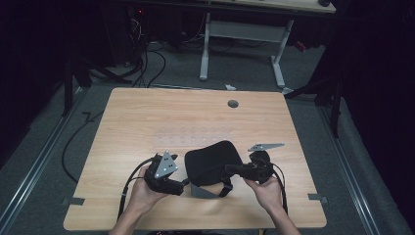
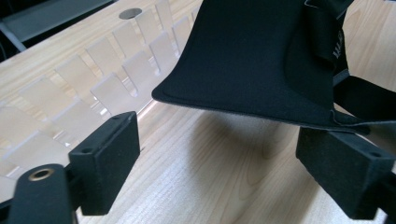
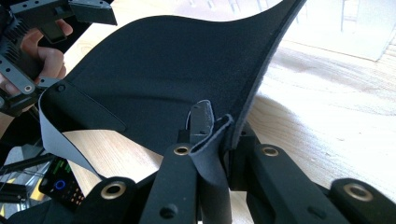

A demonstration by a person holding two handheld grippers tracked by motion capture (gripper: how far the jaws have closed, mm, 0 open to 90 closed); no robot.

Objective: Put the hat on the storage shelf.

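A black padded fabric piece point(image 1: 213, 159) with straps hangs lifted over the near middle of the wooden table point(image 1: 147, 112). My right gripper point(image 1: 229, 171) is at its right side, shut on the pad's edge point(image 3: 219, 133), and the fabric folds up between the jaws. The pad point(image 3: 159, 79) spreads away from there. My left gripper point(image 1: 185, 184) is at the pad's lower left, open. In the left gripper view its jaws point(image 2: 224, 161) stand wide apart just under the pad's point(image 2: 252, 51) edge, with bare wood between them. A grey strap point(image 3: 56, 135) trails off the pad.
A clear plastic rack point(image 2: 93, 84) with several upright slots lies on the table beyond the pad, faint in the high view as the rack point(image 1: 191, 137). A round cable hole point(image 1: 233, 104) sits at the far edge. A desk frame point(image 1: 244, 34) and cables stand on the floor beyond.
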